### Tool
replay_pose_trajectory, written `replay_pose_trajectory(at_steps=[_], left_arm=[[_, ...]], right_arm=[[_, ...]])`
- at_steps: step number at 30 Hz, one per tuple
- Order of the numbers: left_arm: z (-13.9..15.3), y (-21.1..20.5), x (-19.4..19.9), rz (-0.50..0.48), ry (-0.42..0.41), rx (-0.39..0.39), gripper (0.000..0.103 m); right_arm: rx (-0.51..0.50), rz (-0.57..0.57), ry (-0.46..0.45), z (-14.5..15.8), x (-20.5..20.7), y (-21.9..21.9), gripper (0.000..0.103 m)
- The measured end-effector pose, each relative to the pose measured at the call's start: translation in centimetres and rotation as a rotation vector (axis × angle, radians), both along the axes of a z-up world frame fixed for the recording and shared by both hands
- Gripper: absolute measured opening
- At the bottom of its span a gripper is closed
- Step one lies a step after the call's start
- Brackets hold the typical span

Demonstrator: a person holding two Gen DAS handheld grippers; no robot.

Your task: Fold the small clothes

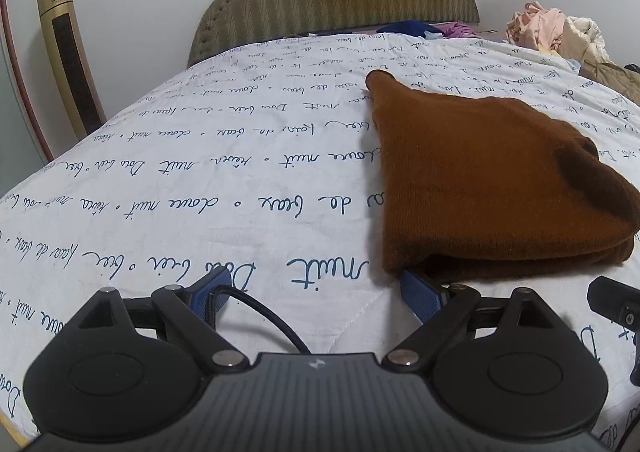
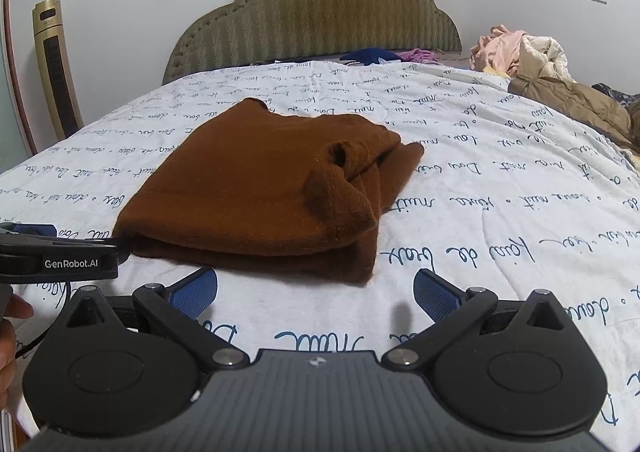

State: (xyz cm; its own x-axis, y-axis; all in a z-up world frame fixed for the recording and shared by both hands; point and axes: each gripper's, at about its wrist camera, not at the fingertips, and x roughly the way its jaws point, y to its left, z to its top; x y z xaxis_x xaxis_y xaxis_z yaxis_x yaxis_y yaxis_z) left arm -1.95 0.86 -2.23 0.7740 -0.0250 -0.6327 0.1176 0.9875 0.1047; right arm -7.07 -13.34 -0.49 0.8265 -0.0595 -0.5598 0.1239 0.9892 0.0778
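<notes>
A folded brown knit sweater (image 1: 480,180) lies on the white quilt with blue script (image 1: 200,188). It also shows in the right wrist view (image 2: 256,188), with a cuff lying on top. My left gripper (image 1: 316,288) is open and empty, its right fingertip at the sweater's near left corner. It also shows from the side at the left of the right wrist view (image 2: 60,252). My right gripper (image 2: 316,292) is open and empty, just short of the sweater's near edge, above the quilt (image 2: 500,212).
A padded headboard (image 2: 316,12) stands at the far end. Loose clothes (image 2: 516,52) and a brown jacket (image 2: 572,108) are piled at the far right of the bed. A gold tower appliance (image 2: 54,68) stands by the left wall.
</notes>
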Motion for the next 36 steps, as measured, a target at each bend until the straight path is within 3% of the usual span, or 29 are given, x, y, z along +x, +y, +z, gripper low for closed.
replay_pose_trajectory(at_steps=[36], left_arm=[[-1.1, 0.7, 0.1, 0.019, 0.024, -0.004, 0.096]], right_arm=[[0.01, -0.028, 0.032, -1.4, 0.3, -0.4, 0.103]])
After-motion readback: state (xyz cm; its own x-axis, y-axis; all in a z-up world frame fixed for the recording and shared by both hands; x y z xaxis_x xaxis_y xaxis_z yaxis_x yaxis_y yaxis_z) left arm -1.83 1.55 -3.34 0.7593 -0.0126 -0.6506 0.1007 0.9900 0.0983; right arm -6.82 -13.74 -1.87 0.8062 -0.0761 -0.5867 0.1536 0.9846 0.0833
